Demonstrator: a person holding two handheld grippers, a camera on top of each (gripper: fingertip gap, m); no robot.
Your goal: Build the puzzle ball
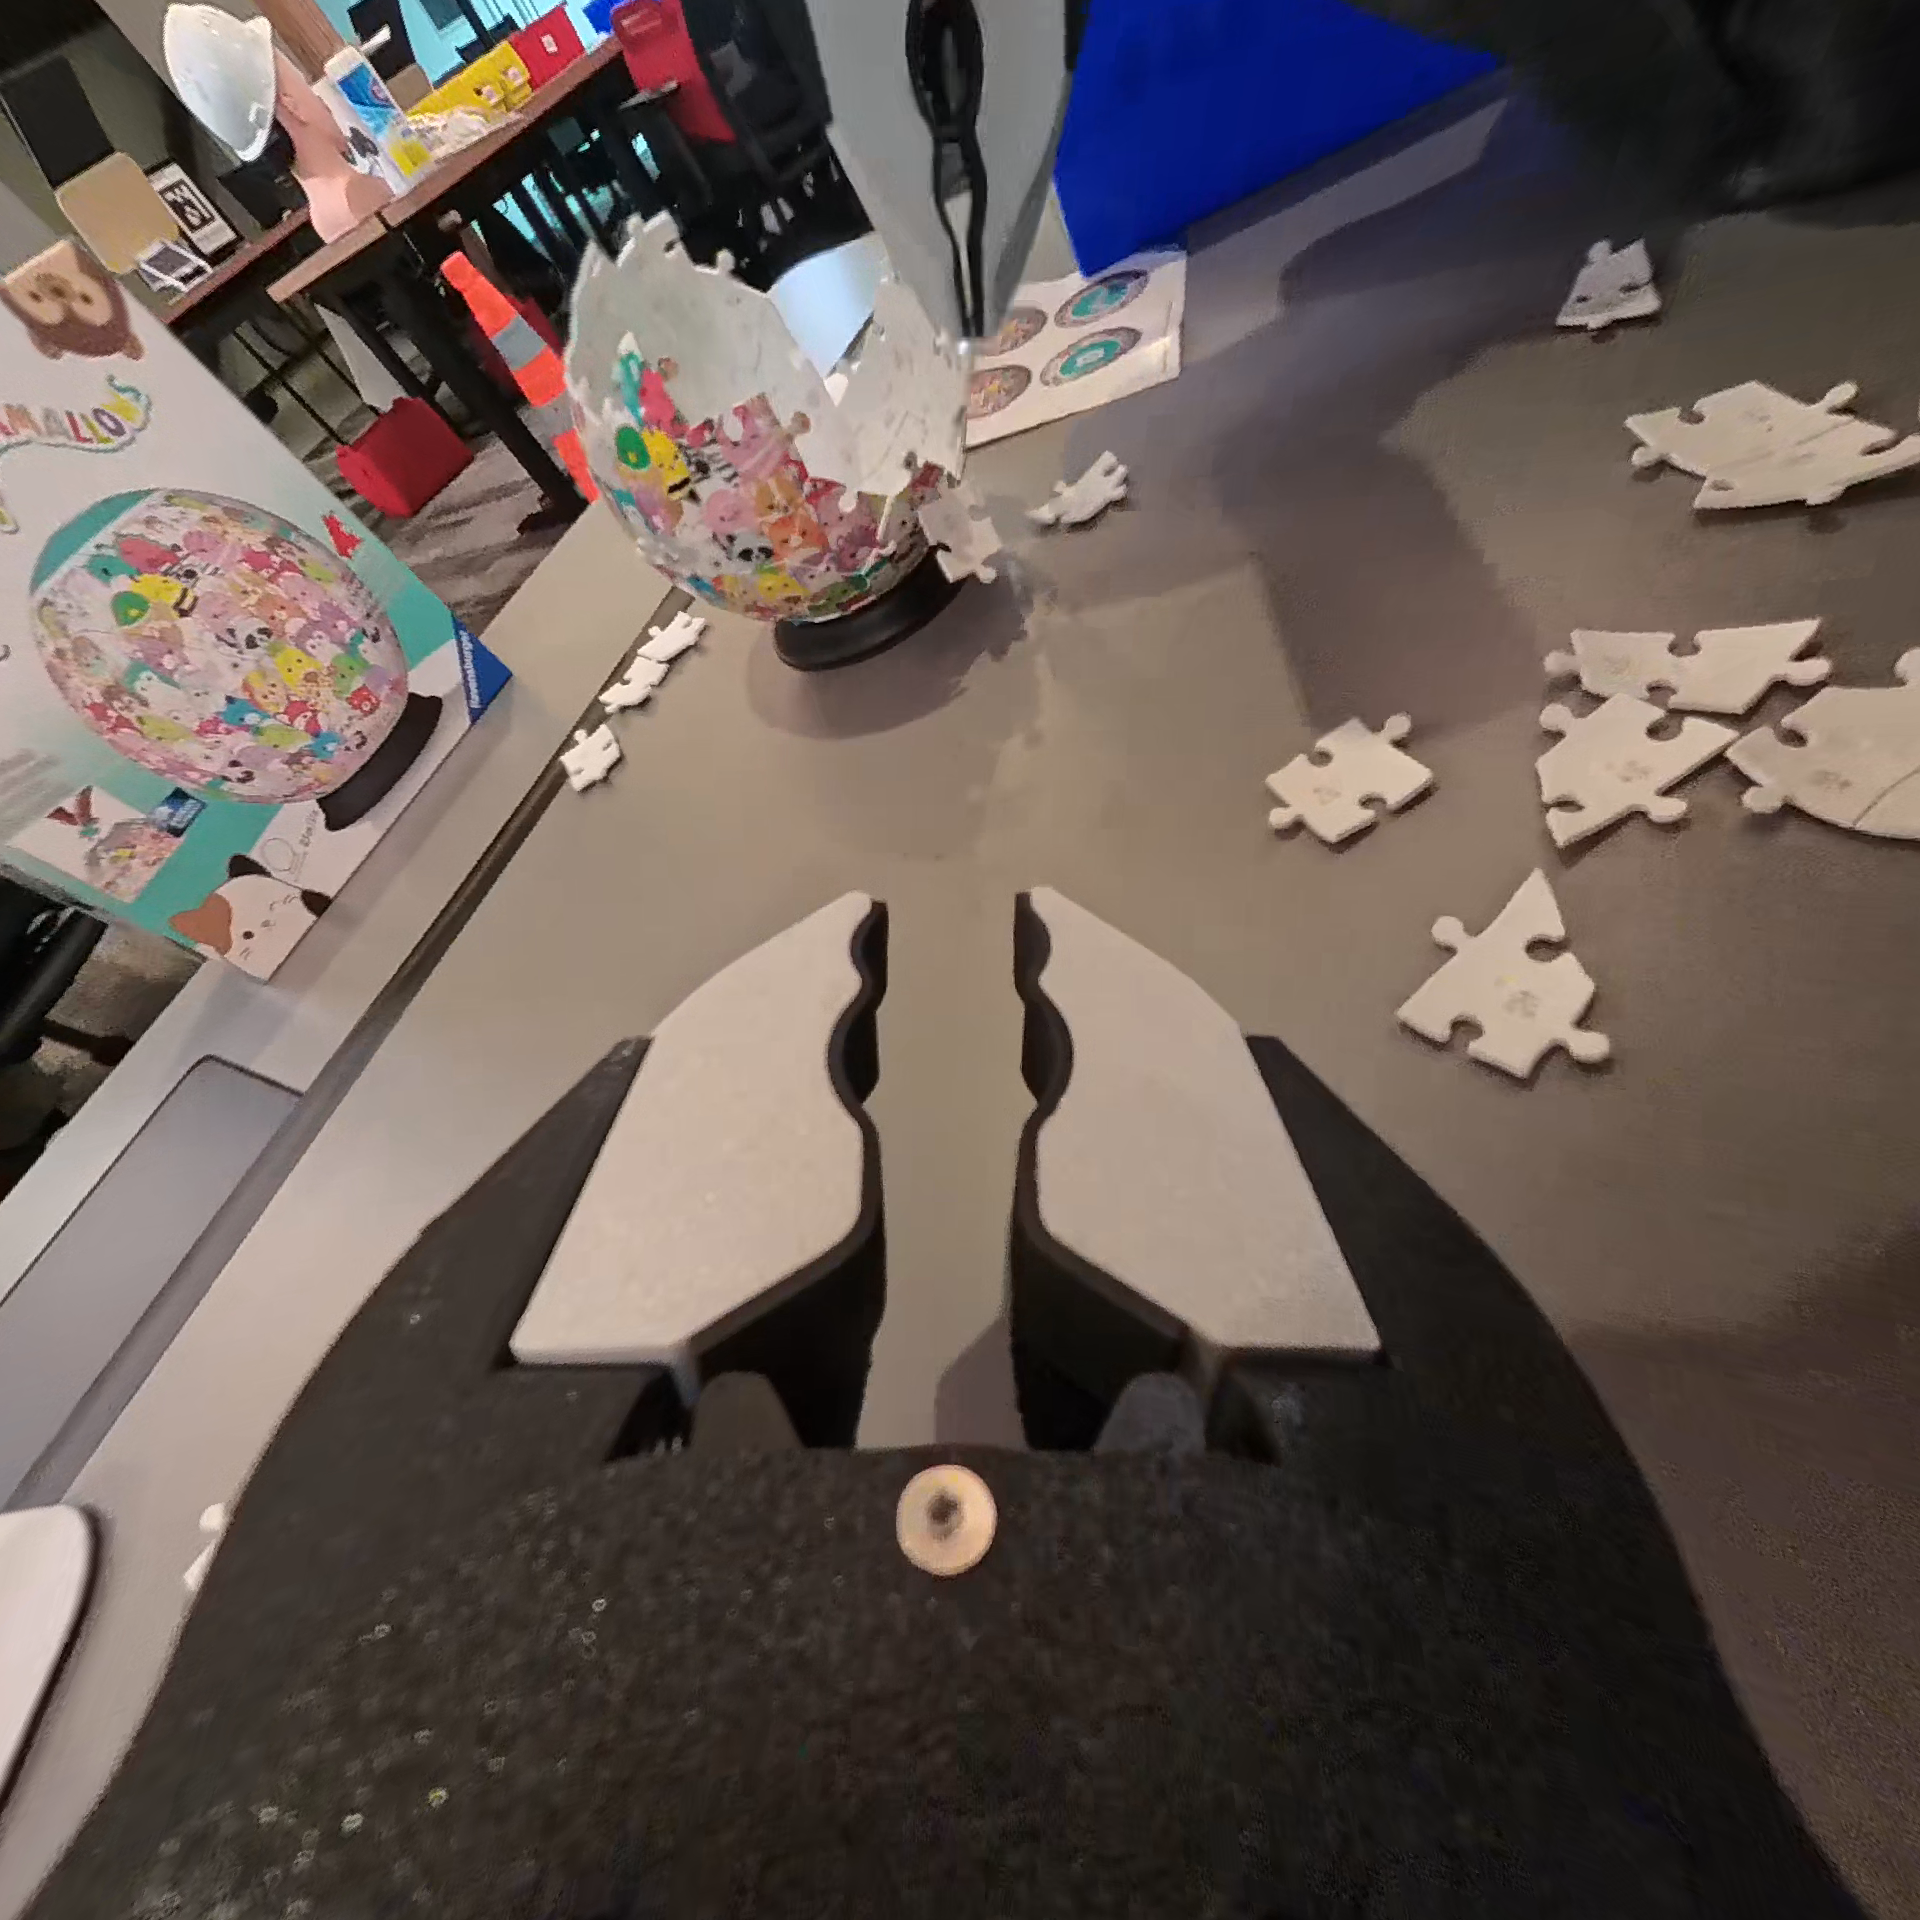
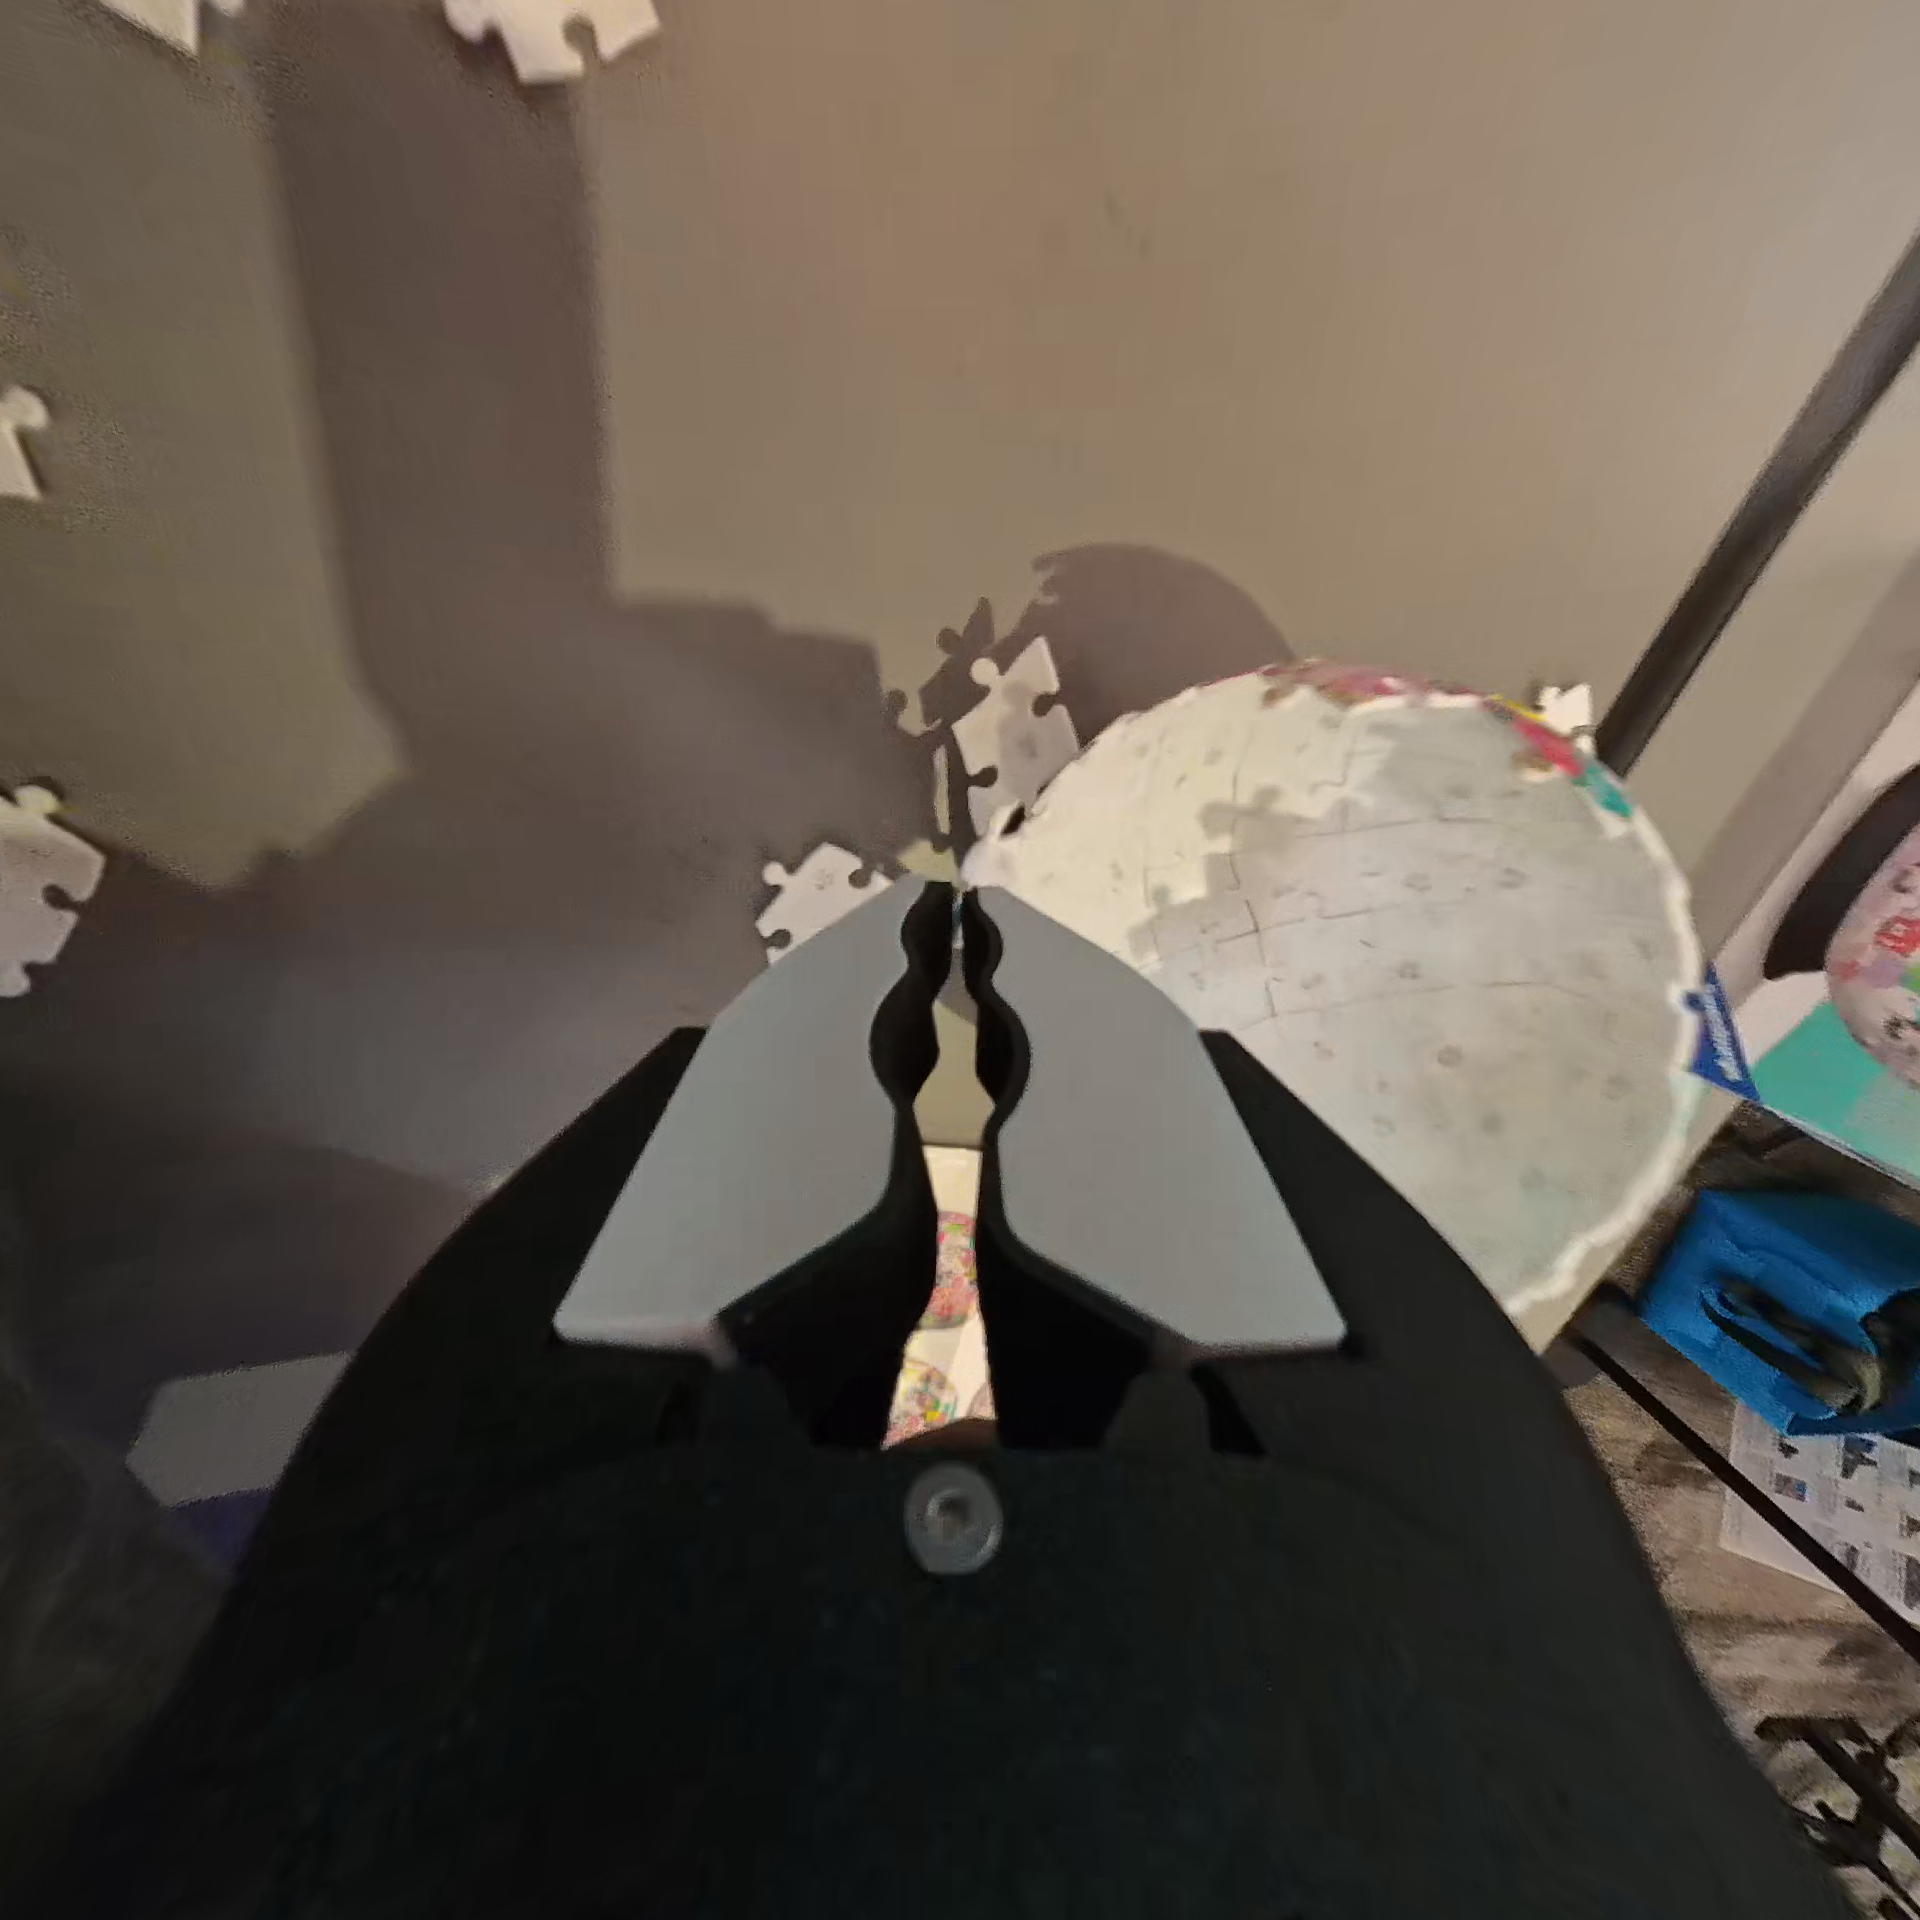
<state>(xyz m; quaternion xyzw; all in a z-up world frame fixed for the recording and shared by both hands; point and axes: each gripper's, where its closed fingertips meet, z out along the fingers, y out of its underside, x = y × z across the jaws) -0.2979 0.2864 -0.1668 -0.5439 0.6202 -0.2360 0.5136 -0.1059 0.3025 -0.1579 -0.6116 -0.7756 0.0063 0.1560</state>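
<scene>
The half-built puzzle ball (image 1: pixel 748 488) stands on a black stand (image 1: pixel 862 629) at the far side of the grey table; its outside is colourful, its inside white. My right gripper (image 1: pixel 966 335) comes down from above and is shut on the ball's upper right rim. In the right wrist view its tips (image 2: pixel 956 896) pinch the thin rim edge, with the white inside of the ball (image 2: pixel 1351 987) to the right. My left gripper (image 1: pixel 949 912) is open and empty, low over the table in front of the ball. Several loose white pieces (image 1: pixel 1349 771) lie to the right.
The puzzle box (image 1: pixel 239 675) stands at the left table edge. One piece (image 1: pixel 966 535) leans on the stand, and small pieces (image 1: pixel 639 670) lie near the left edge. A printed sheet (image 1: pixel 1081 343) and a blue object (image 1: pixel 1226 114) are behind the ball. More pieces (image 2: pixel 821 896) lie beside my right tips. The grippers' ends are close to 20 centimeters from one another.
</scene>
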